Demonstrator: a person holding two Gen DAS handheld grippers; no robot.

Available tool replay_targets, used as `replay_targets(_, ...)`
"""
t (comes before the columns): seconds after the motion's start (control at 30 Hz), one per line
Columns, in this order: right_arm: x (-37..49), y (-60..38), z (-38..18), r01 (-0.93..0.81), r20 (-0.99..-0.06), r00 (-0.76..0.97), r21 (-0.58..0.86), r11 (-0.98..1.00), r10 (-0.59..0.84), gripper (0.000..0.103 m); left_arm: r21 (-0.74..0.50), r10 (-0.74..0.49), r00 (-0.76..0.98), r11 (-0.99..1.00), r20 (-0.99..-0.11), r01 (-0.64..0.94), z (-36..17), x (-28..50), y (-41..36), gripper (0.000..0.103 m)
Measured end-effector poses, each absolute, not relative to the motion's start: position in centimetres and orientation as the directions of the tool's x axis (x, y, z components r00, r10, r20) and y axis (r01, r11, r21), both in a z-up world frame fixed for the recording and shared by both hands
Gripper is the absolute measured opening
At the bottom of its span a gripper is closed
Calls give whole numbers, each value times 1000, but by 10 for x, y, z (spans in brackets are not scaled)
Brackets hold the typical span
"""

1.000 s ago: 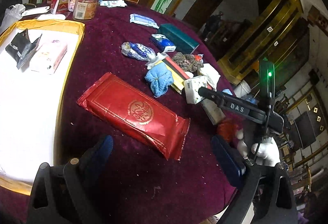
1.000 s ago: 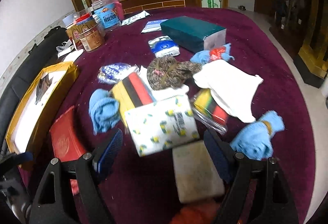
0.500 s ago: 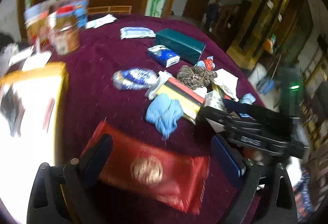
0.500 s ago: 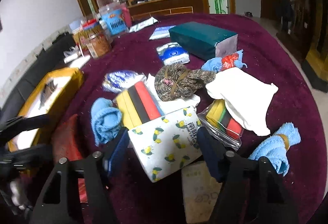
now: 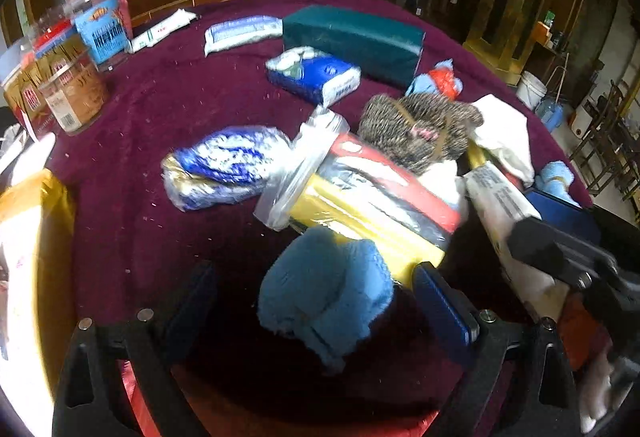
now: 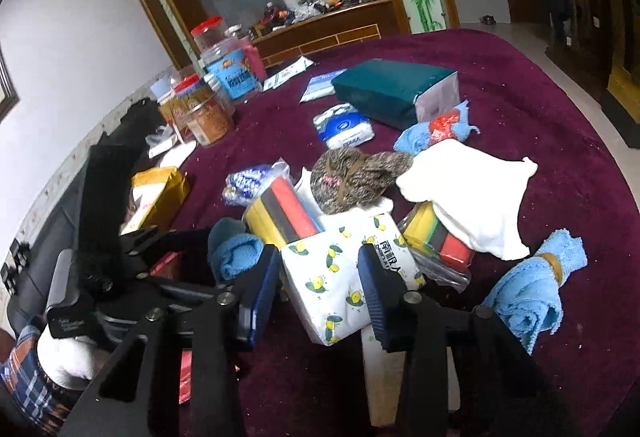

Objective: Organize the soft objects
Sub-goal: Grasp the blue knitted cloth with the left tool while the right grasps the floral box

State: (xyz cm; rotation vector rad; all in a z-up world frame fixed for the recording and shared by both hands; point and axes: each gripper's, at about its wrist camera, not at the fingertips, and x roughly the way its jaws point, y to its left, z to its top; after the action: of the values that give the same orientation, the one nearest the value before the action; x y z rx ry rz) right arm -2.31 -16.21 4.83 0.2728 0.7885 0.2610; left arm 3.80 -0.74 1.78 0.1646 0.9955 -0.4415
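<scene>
The sorting is, I think, at an early stage. Most soft things lie in a loose heap on the dark red tablecloth (image 6: 540,85): a white cloth (image 6: 472,193), a knitted brown bundle (image 6: 352,177), a rolled blue towel (image 6: 532,289) and striped packs in clear bags. At the left edge stands a yellow box (image 5: 36,237), and I cannot tell clearly what is in it.

The right gripper (image 6: 318,277) is closing its jaws on the lemon-print tissue pack (image 6: 340,277); the pack sits between the blue pads, which already seem to touch its sides.

The left gripper (image 5: 316,301) is released, with its jaws wide. A blue cloth (image 5: 324,293) lies on the table between its fingers, not yet touched.
</scene>
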Motion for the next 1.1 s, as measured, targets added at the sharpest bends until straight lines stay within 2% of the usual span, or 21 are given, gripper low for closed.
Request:
replay_targets(0.03,-23,-160,47,-124,-667,675,319,940,315,48,-64,-279,460,901,-843,429,15,40,-9,97)
replay_targets(0.07,-21,-159,46,-116,-677,670,308,944,304,58,-77,-285,452,902,-845,426,11,43,-10,89)
replay_targets(0.1,-20,-159,43,-104,-690,662,301,948,292,63,-91,-294,445,902,-846,423,10,44,-9,82)
replay_targets(0.17,-18,-163,40,-78,-700,658,305,949,279,75,-127,-326,439,897,-837,423,12,46,-6,50)
replay_targets(0.2,-18,-166,40,-71,-697,660,312,948,279,76,-135,-336,440,894,-833,427,14,45,-5,48)
replay_targets(0.27,-16,-168,38,-54,-702,661,308,950,265,84,-166,-368,426,882,-827,440,18,43,-2,48)
replay_targets(0.43,-6,-162,26,-71,-737,617,297,952,276,88,-184,-398,454,876,-797,445,31,30,8,48)
replay_targets(0.87,-22,-148,37,-113,-687,687,222,968,238,84,-302,-484,515,866,-708,399,71,-17,75,48)
replay_targets(1.1,-43,-114,57,-141,-710,681,112,984,179,84,-277,-420,619,907,-664,318,97,-48,151,48)
